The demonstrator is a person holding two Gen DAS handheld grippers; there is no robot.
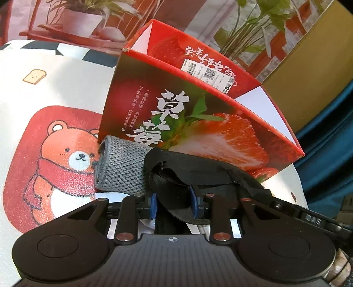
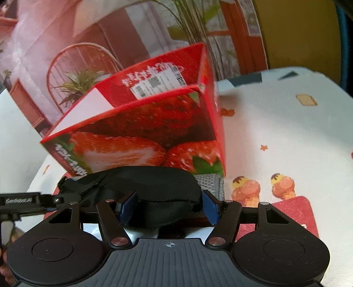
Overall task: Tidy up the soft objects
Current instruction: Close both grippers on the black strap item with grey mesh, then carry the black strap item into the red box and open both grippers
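A black soft eye mask (image 1: pixel 198 172) lies in front of the red strawberry box (image 1: pixel 198 123). My left gripper (image 1: pixel 174 204) is shut on one end of the mask. My right gripper (image 2: pixel 168 207) is shut on the other end of the mask (image 2: pixel 154 183). A grey knitted soft roll (image 1: pixel 121 167) lies against the box's near wall, just left of the mask; a part of the roll shows in the right wrist view (image 2: pixel 209 183). The box (image 2: pixel 141 132) is open at the top.
The table has a white cloth with a bear print (image 1: pixel 66 159) and ice-cream prints (image 2: pixel 264 185). Behind the box hangs a backdrop with plants (image 1: pixel 92 17). The other gripper's arm (image 2: pixel 28 203) shows at the left in the right wrist view.
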